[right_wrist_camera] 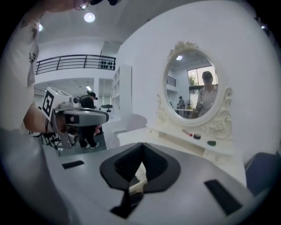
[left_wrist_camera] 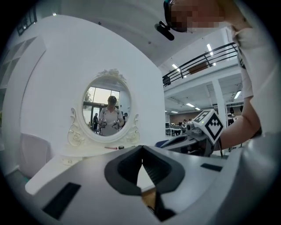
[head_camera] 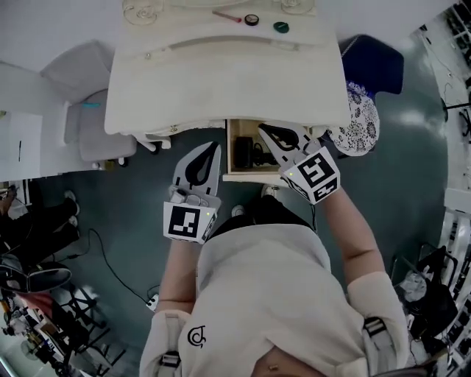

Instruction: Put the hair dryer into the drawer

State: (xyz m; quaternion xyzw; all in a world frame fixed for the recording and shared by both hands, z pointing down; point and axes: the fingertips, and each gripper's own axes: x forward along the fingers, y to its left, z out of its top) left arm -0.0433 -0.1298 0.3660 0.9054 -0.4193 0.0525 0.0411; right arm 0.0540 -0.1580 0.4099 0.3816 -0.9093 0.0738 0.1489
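Under the white dressing table (head_camera: 221, 81) a wooden drawer (head_camera: 230, 158) stands pulled out. A black hair dryer (head_camera: 250, 153) lies inside it with its cord. My right gripper (head_camera: 266, 132) hovers over the drawer's right side, jaws shut and empty. My left gripper (head_camera: 213, 147) hangs just left of the drawer, also shut with nothing in it. In the left gripper view the jaws (left_wrist_camera: 141, 151) meet in a point, and the right gripper (left_wrist_camera: 193, 138) shows beyond them. The right gripper view shows its own jaws (right_wrist_camera: 141, 147) closed, and the left gripper (right_wrist_camera: 81, 116) off to the side.
On the tabletop lie a red stick (head_camera: 227, 16), a black round lid (head_camera: 252, 20) and a green one (head_camera: 281, 27), below an oval mirror (right_wrist_camera: 195, 90). A blue seat with a patterned cushion (head_camera: 364, 121) stands right of the drawer, a white chair (head_camera: 96, 125) left. A cable (head_camera: 110, 265) trails on the floor.
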